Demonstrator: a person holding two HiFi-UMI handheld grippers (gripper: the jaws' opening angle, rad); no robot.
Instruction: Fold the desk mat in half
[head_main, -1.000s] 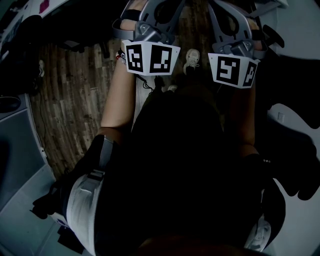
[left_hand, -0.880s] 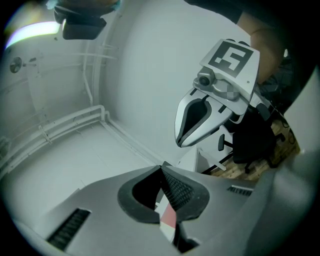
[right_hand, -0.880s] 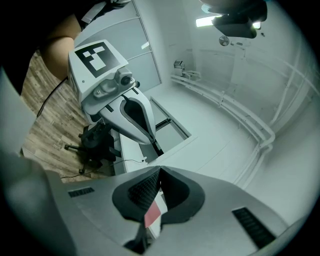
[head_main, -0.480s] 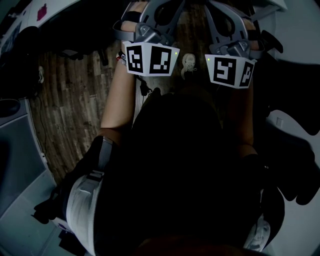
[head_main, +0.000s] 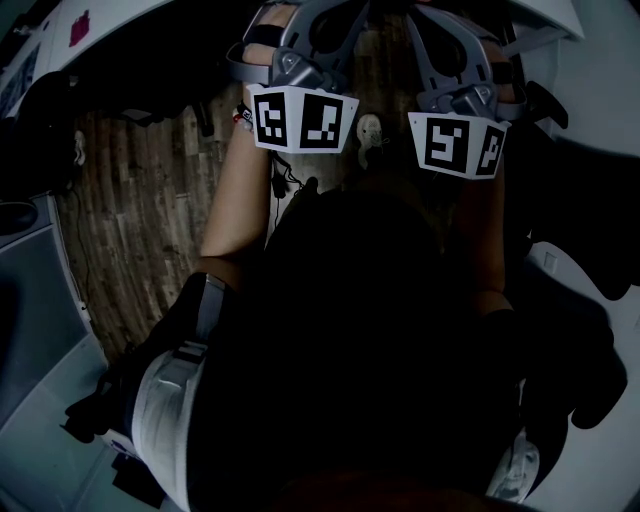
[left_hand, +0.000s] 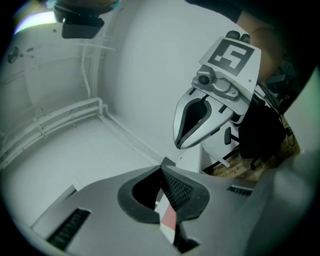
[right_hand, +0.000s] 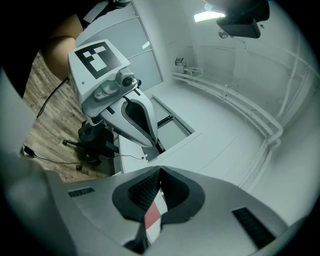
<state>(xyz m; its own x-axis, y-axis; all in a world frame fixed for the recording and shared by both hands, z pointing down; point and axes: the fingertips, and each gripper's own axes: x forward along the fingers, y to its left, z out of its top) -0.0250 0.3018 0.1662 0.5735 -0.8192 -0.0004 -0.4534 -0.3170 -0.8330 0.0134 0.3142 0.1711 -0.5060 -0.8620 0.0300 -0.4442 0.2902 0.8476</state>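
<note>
**Desk mat:** not surely identified in any view. The one candidate is a thin, flat strip (left_hand: 168, 220), white with a red patch. It shows edge-on in the slit below the pads (left_hand: 175, 187) of the left gripper (left_hand: 161, 170). A second strip (right_hand: 152, 216) of the same kind sits in the same place in the right gripper (right_hand: 160, 170). It may be the mat's edge or a part of the tool.

**Jaws, both grippers:** clenched, the tips met in a point. The pads are black cross-hatched rubber, set in smooth matt grey moulding with a scooped hollow behind each tip.

**Marker cubes:** left cube (head_main: 303, 118) and right cube (head_main: 462, 145). Both have white faces, black square patterns and crisp bevelled edges. They sit side by side, apart, with a narrow gap between them.

**Housing:** seen from the left gripper view, the right gripper has a rounded glossy white shell (left_hand: 181, 131) round a dark teardrop hollow.

**Bearer:** a bare forearm (head_main: 235, 200) runs up to the left cube. Dark clothing fills the middle of the head view.

**Surroundings:**
- Wood-plank floor (head_main: 140, 220), grained, with long narrow boards.
- Black office chair (right_hand: 92, 142) on that floor, beyond the left gripper.
- White wall (left_hand: 65, 112) with parallel pipes, well apart from the tips.
- Open air ahead of both tips.
</note>
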